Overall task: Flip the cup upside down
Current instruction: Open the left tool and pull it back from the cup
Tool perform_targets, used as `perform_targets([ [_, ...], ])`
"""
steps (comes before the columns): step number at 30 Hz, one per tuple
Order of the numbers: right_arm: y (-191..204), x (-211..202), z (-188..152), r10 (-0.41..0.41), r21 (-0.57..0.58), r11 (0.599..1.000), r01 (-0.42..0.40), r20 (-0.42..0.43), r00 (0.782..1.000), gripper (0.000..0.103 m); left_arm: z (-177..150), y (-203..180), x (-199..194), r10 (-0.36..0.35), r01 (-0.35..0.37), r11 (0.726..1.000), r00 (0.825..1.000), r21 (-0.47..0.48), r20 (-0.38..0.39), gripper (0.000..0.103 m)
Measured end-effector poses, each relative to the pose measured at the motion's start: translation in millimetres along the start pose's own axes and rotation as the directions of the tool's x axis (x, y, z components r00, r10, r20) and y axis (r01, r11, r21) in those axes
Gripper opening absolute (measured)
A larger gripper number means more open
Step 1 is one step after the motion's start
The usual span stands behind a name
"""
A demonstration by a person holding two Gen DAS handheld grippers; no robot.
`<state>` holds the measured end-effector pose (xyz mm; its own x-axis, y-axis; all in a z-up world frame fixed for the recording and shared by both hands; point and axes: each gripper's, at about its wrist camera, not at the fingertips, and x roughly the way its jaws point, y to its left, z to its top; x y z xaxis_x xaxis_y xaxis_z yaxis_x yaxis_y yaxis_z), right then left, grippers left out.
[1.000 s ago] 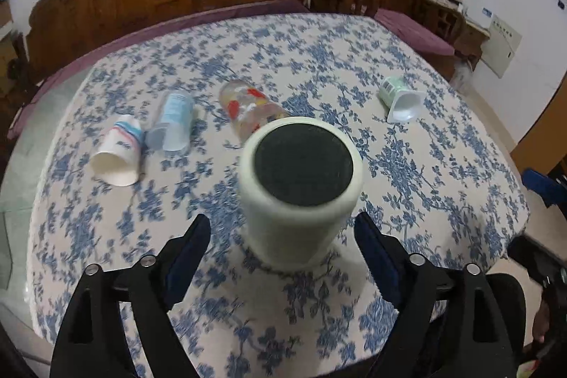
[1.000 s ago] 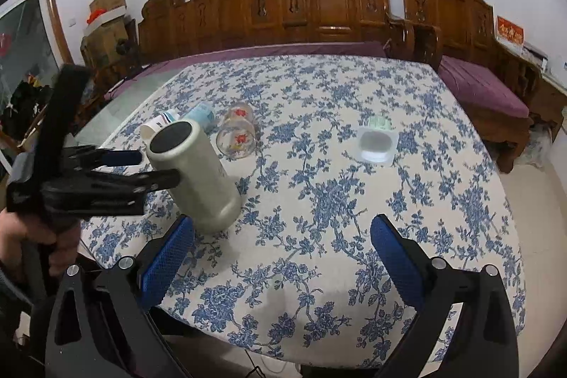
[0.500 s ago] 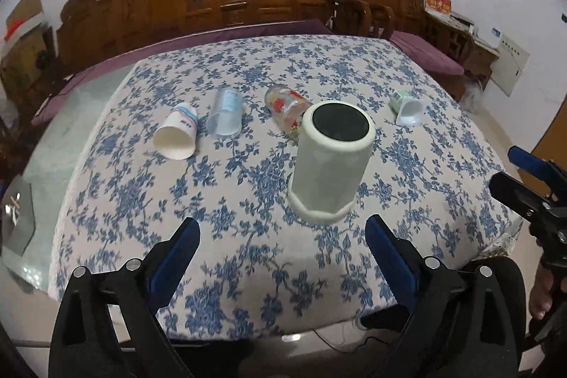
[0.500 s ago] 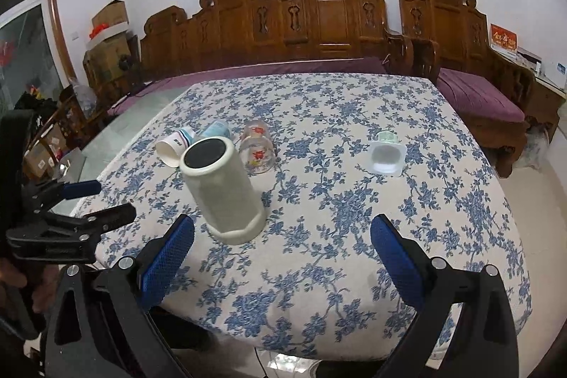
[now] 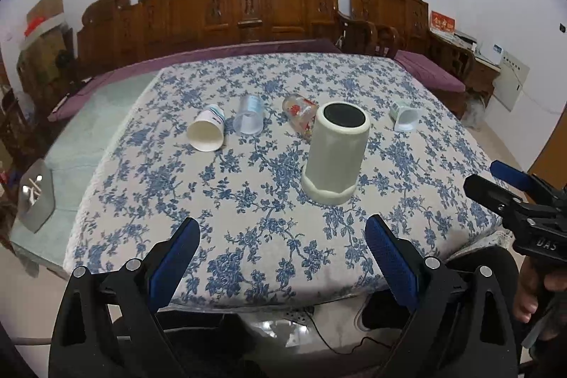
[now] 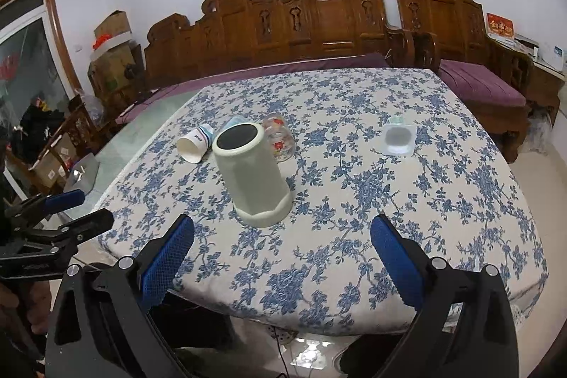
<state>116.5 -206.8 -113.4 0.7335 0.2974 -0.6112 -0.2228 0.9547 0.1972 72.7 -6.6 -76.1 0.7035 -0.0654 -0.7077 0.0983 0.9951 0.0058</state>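
Cream-coloured and matte, the cup [image 5: 335, 156] stands mouth-down on the floral cloth of the counter [image 5: 248, 236], its dark flat base facing up and its wider rim resting on the fabric. It sits near the front-middle of the counter, free of any hold, and looks steady from both views [image 6: 253, 174].

Both sets of my jaws are spread wide and grasp nothing: the left gripper [image 5: 281, 257] hangs at the near edge with the cup well ahead of it, and the right gripper [image 6: 281, 255] does the same from the other side.

Behind the cup lie a paper cup [image 5: 206, 132], a clear plastic cup [image 5: 249, 119] and a printed glass [image 5: 300, 115], all on their sides; a small white tub [image 5: 405, 118] lies apart to the right.

I judge the flip finished for this cup. Whether the others count too, I cannot tell.
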Motion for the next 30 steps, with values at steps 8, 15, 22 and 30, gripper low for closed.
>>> perform_targets([
  [8, 19, -40, 1, -0.015, -0.022, 1.0, 0.017, 0.093, 0.996, 0.1, -3, 0, -41, 0.013, -0.013, 1.0, 0.996, -0.002, 0.091, 0.091],
  [15, 36, -85, 7, -0.037, -0.05, 0.998, 0.048, 0.208, 0.977, 0.1, -3, 2, -83, 0.02, -0.017, 1.0, 0.981, -0.021, 0.195, 0.091],
  [22, 49, -118, 8, -0.034, -0.07, 0.996, 0.057, 0.297, 0.954, 0.1, -5, 0, -114, 0.046, -0.042, 0.999, 0.957, -0.023, 0.288, 0.091],
  [30, 52, -129, 8, -0.029, -0.071, 0.996, 0.055, 0.328, 0.944, 0.1, -5, -2, -125, 0.053, -0.047, 0.999, 0.943, -0.024, 0.328, 0.091],
])
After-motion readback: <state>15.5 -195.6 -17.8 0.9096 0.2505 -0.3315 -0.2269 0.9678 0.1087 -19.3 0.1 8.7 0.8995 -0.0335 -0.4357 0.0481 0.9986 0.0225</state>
